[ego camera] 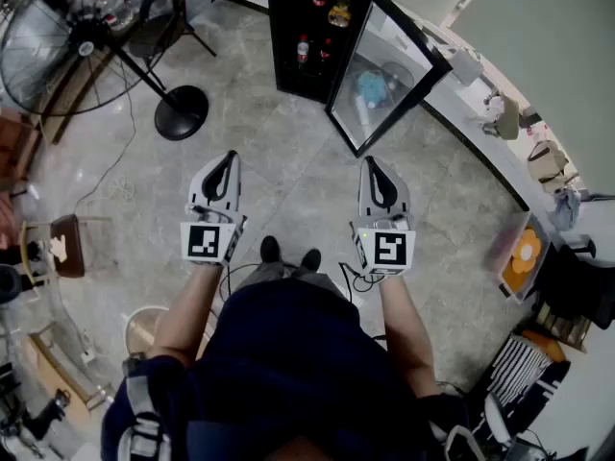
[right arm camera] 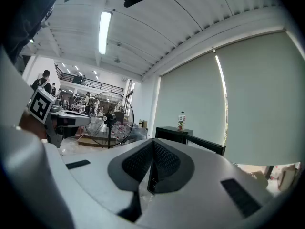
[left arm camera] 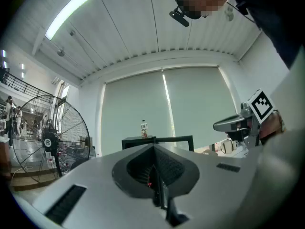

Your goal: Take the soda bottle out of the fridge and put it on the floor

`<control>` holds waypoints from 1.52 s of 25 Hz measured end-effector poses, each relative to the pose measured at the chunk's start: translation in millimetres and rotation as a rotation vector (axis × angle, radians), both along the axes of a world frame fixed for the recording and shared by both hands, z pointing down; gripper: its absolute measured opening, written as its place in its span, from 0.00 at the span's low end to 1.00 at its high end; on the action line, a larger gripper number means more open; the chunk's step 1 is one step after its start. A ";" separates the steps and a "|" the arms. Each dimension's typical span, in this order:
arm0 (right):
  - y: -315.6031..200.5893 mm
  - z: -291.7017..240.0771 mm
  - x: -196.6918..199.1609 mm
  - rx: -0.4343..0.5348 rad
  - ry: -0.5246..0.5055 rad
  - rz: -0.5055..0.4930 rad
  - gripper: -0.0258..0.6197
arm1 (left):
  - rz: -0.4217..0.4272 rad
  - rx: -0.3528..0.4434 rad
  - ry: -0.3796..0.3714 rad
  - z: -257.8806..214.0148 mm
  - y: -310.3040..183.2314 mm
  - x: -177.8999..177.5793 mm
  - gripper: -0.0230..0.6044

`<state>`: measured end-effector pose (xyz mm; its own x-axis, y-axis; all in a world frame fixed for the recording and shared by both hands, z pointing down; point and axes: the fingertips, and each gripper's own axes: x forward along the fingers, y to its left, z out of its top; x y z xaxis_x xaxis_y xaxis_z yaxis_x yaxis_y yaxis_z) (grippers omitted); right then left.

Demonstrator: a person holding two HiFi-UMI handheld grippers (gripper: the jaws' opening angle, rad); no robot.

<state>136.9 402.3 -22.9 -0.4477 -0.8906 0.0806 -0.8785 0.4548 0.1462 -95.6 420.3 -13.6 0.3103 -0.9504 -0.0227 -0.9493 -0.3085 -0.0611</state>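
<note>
Two grippers, my left gripper [ego camera: 229, 161] and right gripper [ego camera: 371, 166], had fingers clenched empty, well short of the fridge [ego camera: 284, 36].

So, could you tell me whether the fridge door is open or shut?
Open: the glass door stands swung out from the black fridge.

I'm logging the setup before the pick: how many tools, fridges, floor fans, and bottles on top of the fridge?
Tools: 2 (left tool, right tool)
Fridge: 1
Floor fan: 1
Bottle on the fridge top: 1
Total: 5
</note>
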 end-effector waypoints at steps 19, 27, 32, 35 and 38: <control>-3.5 -5.7 -7.0 0.029 -0.029 -0.029 0.07 | 0.017 -0.019 0.004 7.9 -12.0 6.4 0.08; -5.0 4.6 -3.5 -0.009 -0.023 -0.032 0.07 | 0.012 -0.048 -0.006 12.0 -16.6 9.7 0.08; -8.1 4.8 -3.5 -0.008 -0.020 -0.042 0.07 | 0.026 -0.018 0.012 9.8 -23.0 15.0 0.08; -9.3 3.0 -2.3 -0.006 -0.025 -0.039 0.07 | 0.036 -0.015 0.027 8.8 -25.9 17.9 0.11; -8.2 2.7 -1.2 -0.009 -0.024 -0.048 0.07 | 0.051 -0.021 0.028 9.4 -28.7 21.7 0.27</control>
<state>135.7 394.1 -20.2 -0.4921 -0.8671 0.0769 -0.8587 0.4980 0.1208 -74.0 391.6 -4.2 0.3583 -0.9335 -0.0127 -0.9333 -0.3579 -0.0279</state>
